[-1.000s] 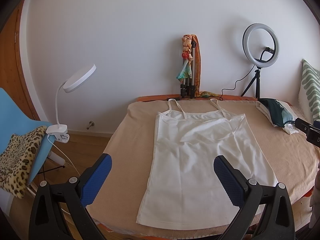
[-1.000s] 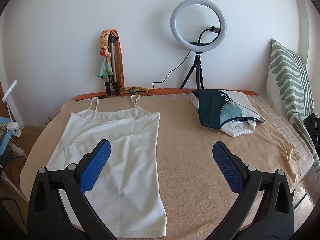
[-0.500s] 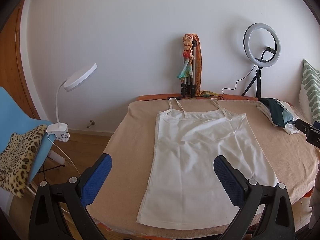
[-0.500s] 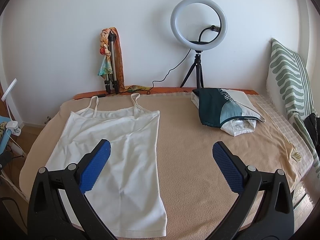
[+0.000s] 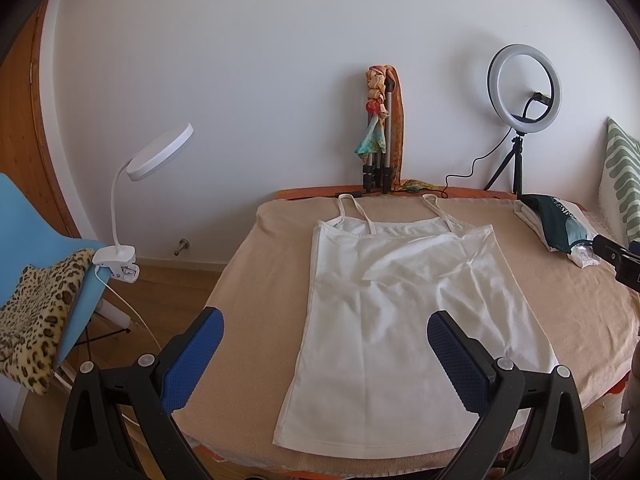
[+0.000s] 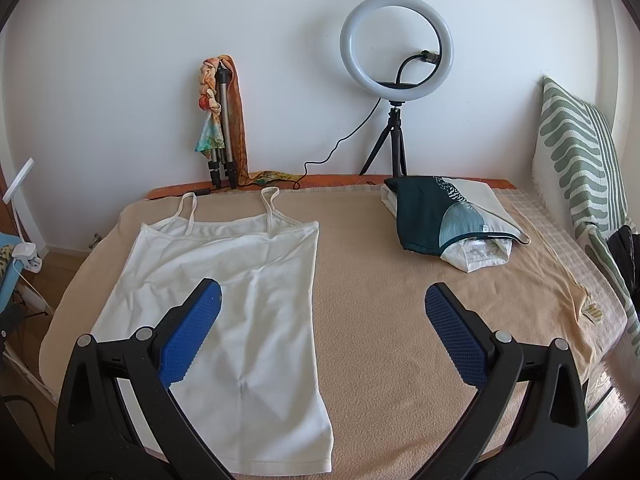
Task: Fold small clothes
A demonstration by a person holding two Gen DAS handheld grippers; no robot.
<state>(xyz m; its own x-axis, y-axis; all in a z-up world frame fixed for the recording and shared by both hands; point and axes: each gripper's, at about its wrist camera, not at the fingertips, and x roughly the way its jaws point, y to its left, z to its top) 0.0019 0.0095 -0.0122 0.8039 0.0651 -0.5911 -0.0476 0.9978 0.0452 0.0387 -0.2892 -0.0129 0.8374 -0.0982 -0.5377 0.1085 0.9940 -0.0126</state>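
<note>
Both grippers are held above the near edge of the bed (image 6: 400, 280), nothing gripped: left gripper (image 5: 324, 344) jaws spread wide, right gripper (image 6: 322, 320) jaws spread wide too. The white camisole (image 5: 404, 312) is laid flat on the tan blanket, hem nearest the grippers, straps pointing to the far wall; light creases are seen across the chest. Its left hem corner sits between the left gripper's jaws in view, not touched. Judged step: pre-grasp, no fold started. Next move likely calls for a descent to the camisole's hem corners or side seams, one per gripper, pinching both layers without catching the blanket underneath. Right of the camisole, well apart, a stack of folded clothes (image 6: 444, 216) is lying, dark green piece on top. Beyond the camisole's straps, at the wall: a folded tripod with scarves (image 6: 220, 120) and a ring light (image 6: 396, 40).
</note>
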